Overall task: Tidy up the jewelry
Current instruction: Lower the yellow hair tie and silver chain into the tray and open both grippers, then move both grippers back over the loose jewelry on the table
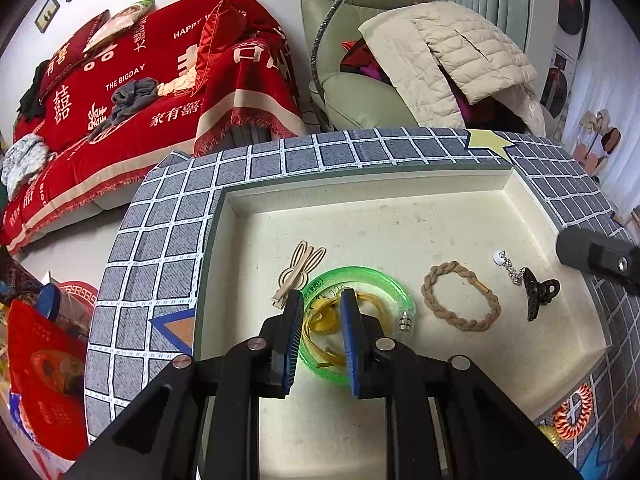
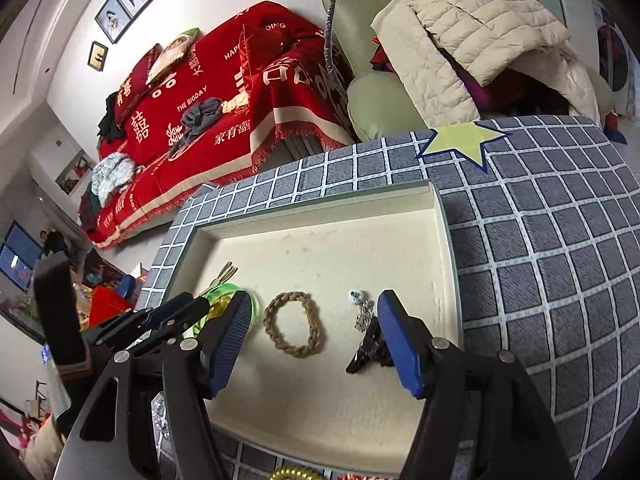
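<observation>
Green bangle (image 1: 360,312) lying near tray (image 1: 360,200) left edge. L gripper (image 1: 320,300) jaws gaping, straddling its rim, not pinching. R gripper (image 2: 312,320) released over braid band (image 2: 294,328). Nxt: squeezing bangle.

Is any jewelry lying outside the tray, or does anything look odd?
Yes. An orange spiral hair tie lies outside the tray, on the checked cloth at the near right corner. The other pieces are inside.
</observation>
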A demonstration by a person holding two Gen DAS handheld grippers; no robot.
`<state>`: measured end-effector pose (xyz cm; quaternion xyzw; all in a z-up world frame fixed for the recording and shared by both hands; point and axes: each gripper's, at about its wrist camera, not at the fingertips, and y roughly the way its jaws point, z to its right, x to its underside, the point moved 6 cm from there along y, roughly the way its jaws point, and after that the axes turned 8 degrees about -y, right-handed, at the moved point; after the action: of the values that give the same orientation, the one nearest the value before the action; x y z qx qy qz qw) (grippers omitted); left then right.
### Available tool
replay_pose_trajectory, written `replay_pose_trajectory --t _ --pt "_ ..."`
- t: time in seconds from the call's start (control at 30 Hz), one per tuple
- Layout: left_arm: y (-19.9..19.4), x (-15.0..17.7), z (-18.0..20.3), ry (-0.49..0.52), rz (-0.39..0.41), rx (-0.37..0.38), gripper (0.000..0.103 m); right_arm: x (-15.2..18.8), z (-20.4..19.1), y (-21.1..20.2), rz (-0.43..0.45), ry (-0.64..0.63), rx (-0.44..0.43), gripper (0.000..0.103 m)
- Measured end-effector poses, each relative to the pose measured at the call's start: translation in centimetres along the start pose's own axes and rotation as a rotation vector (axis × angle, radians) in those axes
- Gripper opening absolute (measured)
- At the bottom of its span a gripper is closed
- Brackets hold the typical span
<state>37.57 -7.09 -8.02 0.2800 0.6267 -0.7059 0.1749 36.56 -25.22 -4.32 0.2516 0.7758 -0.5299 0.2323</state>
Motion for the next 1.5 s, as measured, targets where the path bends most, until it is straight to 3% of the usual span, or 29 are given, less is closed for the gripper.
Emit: replay_pose_trajectory --t 0.23,0.27,0.3,0.33,0.4,0.57,0.63,0.7,1.1,1.33,1.5 --pt "-1.8 0.2 -0.2 -0.012 0.016 0.014 0.043 1.2 -0.3 -1.7 0.008 0.013 -0.006 0.074" --pt "-2.1 0.3 -0.3 -0.016 0.017 0.009 0.057 1.3 -0.4 -2.0 0.011 0.014 -0.008 0.078" --pt "-2.5 0.4 -0.5 -0.027 0.022 0.0 0.101 1.5 -0.5 -2.4 0.015 0.015 -0.01 0.08" --pt "-2.9 0.4 -0.7 -0.036 0.038 -0.013 0.103 1.7 -0.5 -2.7 0.018 0.015 -0.011 0.08" --pt "-4.1 0.5 -0.9 -0.042 0.08 -0.028 0.103 2.1 -0.6 -3.3 0.019 0.01 -0.005 0.08" --pt "-5.9 1.3 -1.3 -0.055 0.084 -0.029 0.103 3.2 -1.3 -5.1 0.026 -0.004 0.003 0.083" --pt "-6.7 1.8 -1.6 -0.063 0.084 -0.029 0.103 3.5 -1.6 -5.9 0.042 -0.004 0.002 0.089" --pt "-7.6 2.3 -1.9 -0.069 0.085 -0.027 0.103 3.9 -2.0 -6.9 0.068 -0.009 0.007 0.103" --pt "-11.6 5.6 -2.5 -0.079 0.09 -0.009 0.103 6.3 -4.4 -11.6 0.153 -0.03 0.02 0.103" --pt "-13.7 8.5 -5.2 -0.122 0.115 -0.057 0.103 8.2 -5.1 -12.8 0.098 -0.077 0.058 0.103" --pt "-13.1 12.0 -7.1 -0.154 0.059 -0.052 0.103 10.2 -5.5 -12.7 0.059 -0.076 0.044 0.103"
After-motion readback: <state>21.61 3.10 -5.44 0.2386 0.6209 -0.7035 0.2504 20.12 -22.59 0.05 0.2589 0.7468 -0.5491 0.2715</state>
